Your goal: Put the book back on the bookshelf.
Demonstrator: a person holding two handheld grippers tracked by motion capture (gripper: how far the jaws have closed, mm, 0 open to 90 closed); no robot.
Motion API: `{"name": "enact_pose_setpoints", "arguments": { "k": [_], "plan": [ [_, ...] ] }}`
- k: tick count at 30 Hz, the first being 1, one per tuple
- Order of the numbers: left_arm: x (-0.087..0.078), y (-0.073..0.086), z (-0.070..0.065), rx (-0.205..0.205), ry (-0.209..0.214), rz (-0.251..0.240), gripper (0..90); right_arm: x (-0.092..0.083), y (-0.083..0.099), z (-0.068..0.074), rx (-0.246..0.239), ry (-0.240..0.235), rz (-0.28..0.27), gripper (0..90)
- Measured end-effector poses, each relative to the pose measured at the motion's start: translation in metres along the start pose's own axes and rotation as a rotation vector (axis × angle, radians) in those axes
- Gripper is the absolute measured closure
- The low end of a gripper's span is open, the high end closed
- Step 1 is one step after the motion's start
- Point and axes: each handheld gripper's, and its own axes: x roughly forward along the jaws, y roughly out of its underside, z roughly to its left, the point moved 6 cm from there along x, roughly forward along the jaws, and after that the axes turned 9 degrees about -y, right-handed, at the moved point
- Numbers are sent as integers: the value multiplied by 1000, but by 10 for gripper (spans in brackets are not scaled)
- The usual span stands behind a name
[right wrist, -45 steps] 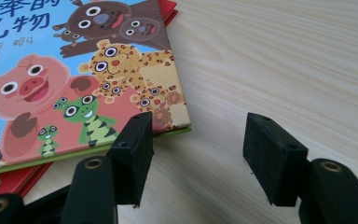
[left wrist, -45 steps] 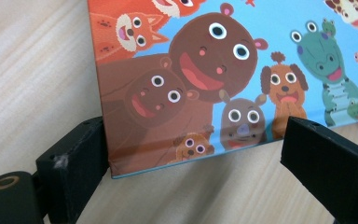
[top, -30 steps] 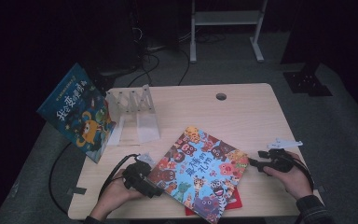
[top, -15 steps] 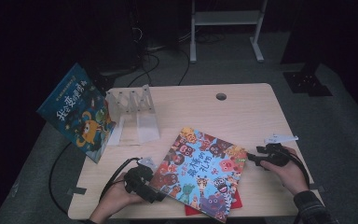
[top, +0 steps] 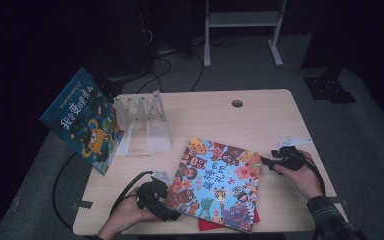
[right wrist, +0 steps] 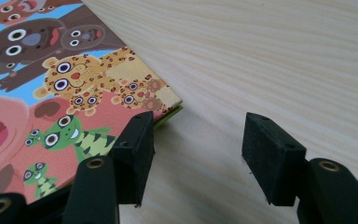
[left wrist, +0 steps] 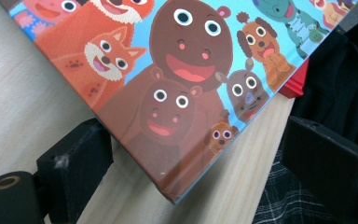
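A picture book (top: pixel 215 182) with cartoon animals on its cover lies flat on the wooden table (top: pixel 230 120), on top of a red flat thing (top: pixel 205 224). My left gripper (top: pixel 167 205) is at the book's near-left corner. In the left gripper view its jaws stand wide apart around that corner (left wrist: pixel 168 186) without pressing on it, so the left gripper (left wrist: pixel 196 154) is open. My right gripper (top: pixel 267 161) is at the book's right corner. There the right gripper (right wrist: pixel 198 149) is open, one fingertip (right wrist: pixel 135 144) against the book's edge (right wrist: pixel 165 100) and bare table between the jaws.
A second picture book (top: pixel 82 120) leans at the table's left edge beside a clear plastic rack (top: pixel 140 115). A cable hole (top: pixel 237 103) sits at the back and a white tag (top: pixel 295 141) near the right hand. The red edge (left wrist: pixel 293 86) pokes out under the book.
My right gripper has slid left across the table up to the book's right corner. The left gripper has stayed at the near-left corner.
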Motion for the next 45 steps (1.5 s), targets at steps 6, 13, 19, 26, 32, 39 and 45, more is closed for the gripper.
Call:
{"name": "enact_pose_setpoints", "arguments": {
  "k": [6, 13, 19, 26, 32, 39, 45],
  "plan": [
    [3, -2, -5, 16, 19, 9, 80, 10, -8, -2, -2, 15, -8, 437],
    [5, -3, -9, 23, 41, 12, 81, 20, -16, -3, -16, 29, 3, 437],
    [5, -3, -8, 25, 45, 4, 84, 23, -20, -3, -21, 35, 0, 426],
    [-2, -5, 0, 11, 24, -17, 84, 19, -24, 2, -18, 16, -34, 406],
    [-7, -8, 10, -7, -6, -39, 82, 17, -30, 6, 0, -27, -72, 357],
    [-15, -16, 29, -54, -84, -79, 20, 26, -39, 22, -3, -106, -89, 345],
    [-16, -20, 42, -78, -118, -105, 14, 37, -43, 30, 14, -149, -81, 296]
  ]
}}
